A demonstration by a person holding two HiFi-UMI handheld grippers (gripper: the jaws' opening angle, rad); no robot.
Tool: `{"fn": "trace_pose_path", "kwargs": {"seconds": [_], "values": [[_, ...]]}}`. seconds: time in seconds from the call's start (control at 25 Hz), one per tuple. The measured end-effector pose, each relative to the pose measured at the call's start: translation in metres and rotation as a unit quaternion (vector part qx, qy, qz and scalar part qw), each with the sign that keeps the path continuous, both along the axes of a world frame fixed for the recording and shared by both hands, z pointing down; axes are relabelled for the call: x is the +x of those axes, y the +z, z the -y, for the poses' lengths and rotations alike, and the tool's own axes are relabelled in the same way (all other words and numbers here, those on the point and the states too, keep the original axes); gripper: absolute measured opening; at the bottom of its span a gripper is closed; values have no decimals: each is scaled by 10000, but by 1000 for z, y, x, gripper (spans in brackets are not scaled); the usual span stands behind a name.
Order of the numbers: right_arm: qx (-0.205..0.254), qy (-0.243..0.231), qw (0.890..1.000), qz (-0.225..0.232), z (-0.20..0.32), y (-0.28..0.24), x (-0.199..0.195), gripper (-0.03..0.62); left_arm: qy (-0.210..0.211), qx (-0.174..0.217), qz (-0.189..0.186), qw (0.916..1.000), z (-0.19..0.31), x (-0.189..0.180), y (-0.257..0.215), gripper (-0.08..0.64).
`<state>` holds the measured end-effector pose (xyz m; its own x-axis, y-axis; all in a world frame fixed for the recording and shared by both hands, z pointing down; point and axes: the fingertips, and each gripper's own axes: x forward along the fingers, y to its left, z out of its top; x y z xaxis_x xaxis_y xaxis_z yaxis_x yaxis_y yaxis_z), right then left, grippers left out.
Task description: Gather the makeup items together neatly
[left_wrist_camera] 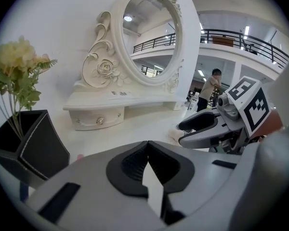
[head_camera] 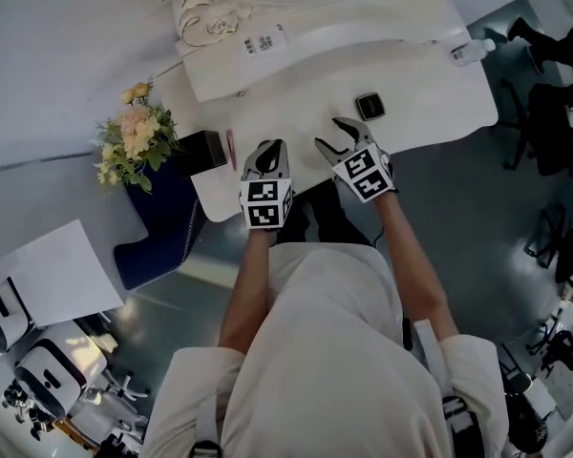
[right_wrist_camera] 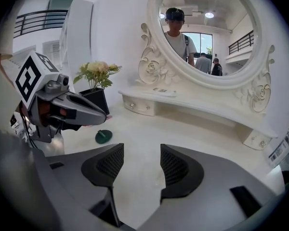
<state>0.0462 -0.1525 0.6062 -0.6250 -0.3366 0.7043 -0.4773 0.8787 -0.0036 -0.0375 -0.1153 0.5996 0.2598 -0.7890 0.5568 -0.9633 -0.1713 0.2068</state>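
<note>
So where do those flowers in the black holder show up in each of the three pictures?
Head view: the flowers are at middle left.
Left gripper view: the flowers are at the far left, upper half.
Right gripper view: the flowers are left of centre, upper half.
Shared landmark: the carved mirror frame, right of the flowers in every view.

Head view: above the person, looking steeply down; bench [head_camera: 420, 74] at 12 o'clock, left tool [head_camera: 267, 153] and right tool [head_camera: 336, 134] near centre.
Left tool view: low, close over the bench, facing the mirror [left_wrist_camera: 147, 32] at 12 o'clock.
Right tool view: low, close; mirror at 1 o'clock.
Shared: mirror, flowers [right_wrist_camera: 97, 71], bench top; each tool view catches the other tool.
</note>
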Motion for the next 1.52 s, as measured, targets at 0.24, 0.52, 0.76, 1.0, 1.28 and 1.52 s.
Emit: {"fn": "trace_pose_path", "kwargs": {"seconds": [0.24,0.52,0.76,1.0,1.28,1.52], "values": [[-123,-74,9997,182,-34,5,-43,245,-5,-6,45,10000,-26,-22,4,15],[-276,-452,9985,152,-67,25,-86,247,-137,-90,85,9998,-52,-45,14,15],[-65,-1099,9939,-54,-73,38,-122,245,-356,-111,75,9993,-66,-67,20,15],[43,-1585,9873,-128,-68,45,-136,178,-563,-87,20,9984,-71,-83,22,15],[111,-2326,9706,-601,-80,58,-141,86,-647,-88,11,9979,-71,-97,24,15],[99,-2149,9751,-534,-82,54,-144,54,-579,-90,7,9983,-67,-99,26,15]]}}
